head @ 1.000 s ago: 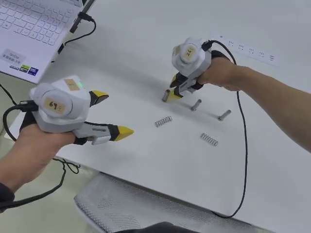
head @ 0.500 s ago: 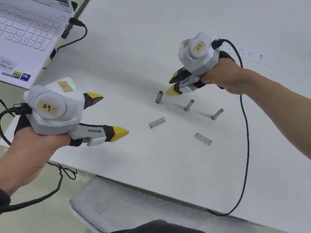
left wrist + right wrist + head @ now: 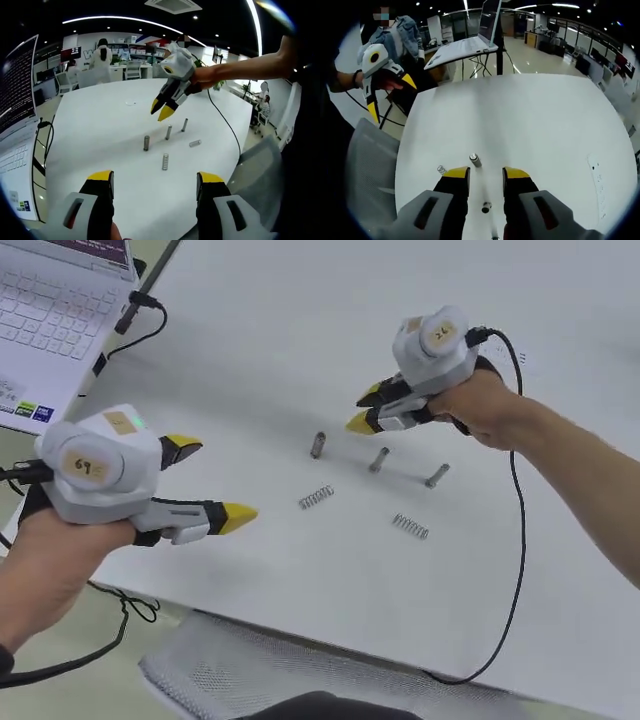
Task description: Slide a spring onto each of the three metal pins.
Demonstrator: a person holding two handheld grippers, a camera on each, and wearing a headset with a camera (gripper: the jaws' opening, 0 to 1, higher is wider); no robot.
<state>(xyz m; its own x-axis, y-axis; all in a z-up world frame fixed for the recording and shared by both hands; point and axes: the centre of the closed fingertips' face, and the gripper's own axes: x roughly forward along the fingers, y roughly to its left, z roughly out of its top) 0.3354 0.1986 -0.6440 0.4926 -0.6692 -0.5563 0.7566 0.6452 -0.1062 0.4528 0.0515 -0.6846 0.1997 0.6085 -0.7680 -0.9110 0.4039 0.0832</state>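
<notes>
Looking down on a white table (image 3: 300,330). In the upper left corner of the frame sits an open laptop (image 3: 50,300) with a black cable (image 3: 140,315) plugged into its side.

At the left edge, my left gripper (image 3: 212,480) hovers over the table's near edge. Its yellow-tipped jaws are spread wide with nothing between them.

Near the centre, three metal pins stand upright in a row slanting down to the right: the leftmost pin (image 3: 318,445), the middle pin (image 3: 379,459) and the right pin (image 3: 436,476). The leftmost pin looks thicker and ribbed, like a spring coiled around it. The other two look bare.

Below the row, two springs lie flat on the table. The left loose spring (image 3: 316,497) is just under the leftmost pin. The right loose spring (image 3: 410,527) is below the gap between the other two pins.

Above the pins, toward the upper right, my right gripper (image 3: 363,410) hangs in the air. Its jaws are a little apart and hold nothing, with the tips pointing left and clear of the pins.

In the left gripper view, my jaws rise wide apart from the bottom. The pins and both loose springs sit at centre, with the right gripper above them.

In the right gripper view, my jaws stand narrowly apart. The ribbed leftmost pin is just above the gap, the middle pin shows end-on within it, and the left gripper is at upper left.
</notes>
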